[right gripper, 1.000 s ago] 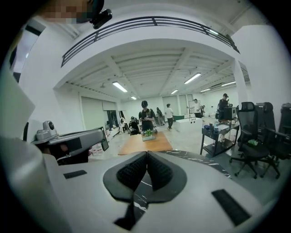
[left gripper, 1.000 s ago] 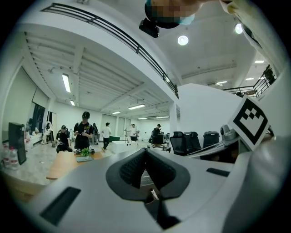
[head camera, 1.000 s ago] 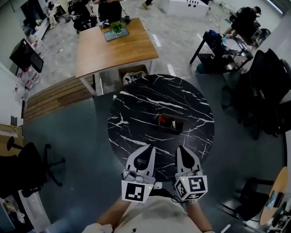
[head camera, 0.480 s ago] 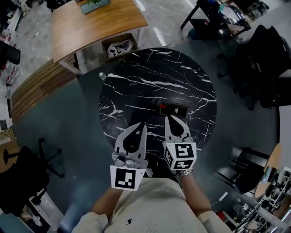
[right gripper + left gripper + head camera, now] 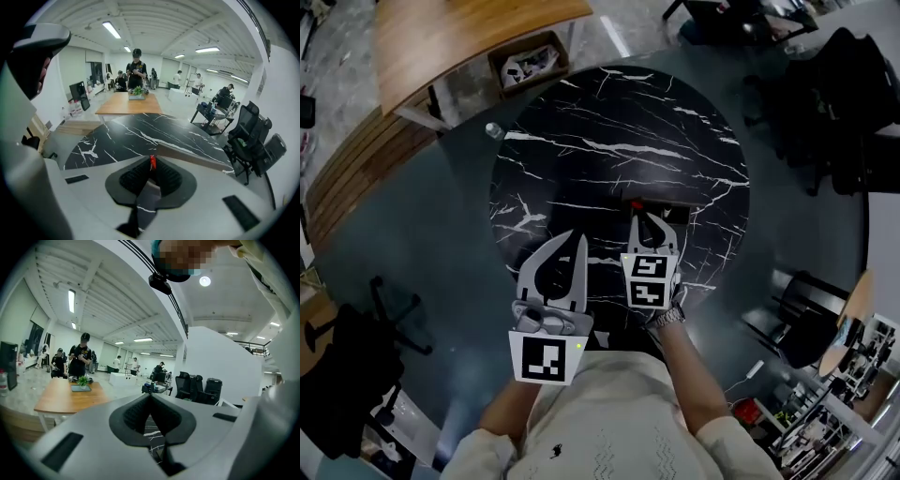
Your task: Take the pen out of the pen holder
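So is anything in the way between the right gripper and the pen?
Nothing visible does. The red pen shows right at the tips of the right gripper, at the end of the holder. The fingers look closed, so they would likely need to open first.

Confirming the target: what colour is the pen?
The pen is red; right gripper view shows it best.
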{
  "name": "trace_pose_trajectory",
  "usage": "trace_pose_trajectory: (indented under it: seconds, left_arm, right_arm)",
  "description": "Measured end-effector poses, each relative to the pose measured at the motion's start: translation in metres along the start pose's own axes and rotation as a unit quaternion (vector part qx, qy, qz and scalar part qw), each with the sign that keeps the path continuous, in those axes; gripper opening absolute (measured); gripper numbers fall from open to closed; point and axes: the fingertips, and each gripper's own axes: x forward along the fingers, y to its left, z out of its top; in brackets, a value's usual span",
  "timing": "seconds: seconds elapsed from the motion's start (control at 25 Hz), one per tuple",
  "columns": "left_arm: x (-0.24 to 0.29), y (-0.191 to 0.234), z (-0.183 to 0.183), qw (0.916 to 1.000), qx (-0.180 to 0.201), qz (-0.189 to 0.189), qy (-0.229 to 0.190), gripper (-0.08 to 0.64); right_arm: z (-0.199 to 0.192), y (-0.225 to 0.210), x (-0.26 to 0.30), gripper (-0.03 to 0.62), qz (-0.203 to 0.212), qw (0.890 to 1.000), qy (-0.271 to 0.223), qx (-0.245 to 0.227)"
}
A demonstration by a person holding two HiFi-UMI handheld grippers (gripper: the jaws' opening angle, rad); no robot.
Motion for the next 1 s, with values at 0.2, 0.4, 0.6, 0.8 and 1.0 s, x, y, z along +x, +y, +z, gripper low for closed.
trace_pose_trajectory:
  seconds: [0.2,0.4,0.6,0.8,1.0]
  left_arm:
    - [0.01,-0.007,-0.006,0.9997,-0.001,-0.023,0.009,0.012]
    - [0.012,-0.008,-0.011,0.9993,0.005,-0.032,0.019,0.012]
    - [0.013,0.0,-0.018,0.9993,0.005,-0.023,0.028,0.012]
    - [0.015,-0.003,-0.02,0.9994,0.008,-0.023,0.026,0.011]
    - [0.012,-0.011,-0.024,0.9992,0.012,-0.024,0.028,0.012]
  right_arm:
    - [-0.011,0.002,0.023,0.099,-0.012,0.999,0.031,-0.011]
    - [-0.014,-0.002,0.04,0.106,-0.037,0.998,0.042,-0.014]
    - [-0.017,-0.005,0.047,0.106,-0.075,0.996,0.04,-0.015]
    - [-0.014,-0.008,0.05,0.103,-0.113,0.993,0.024,-0.029]
    - [-0.009,-0.017,0.04,0.057,-0.103,0.995,-0.002,-0.009]
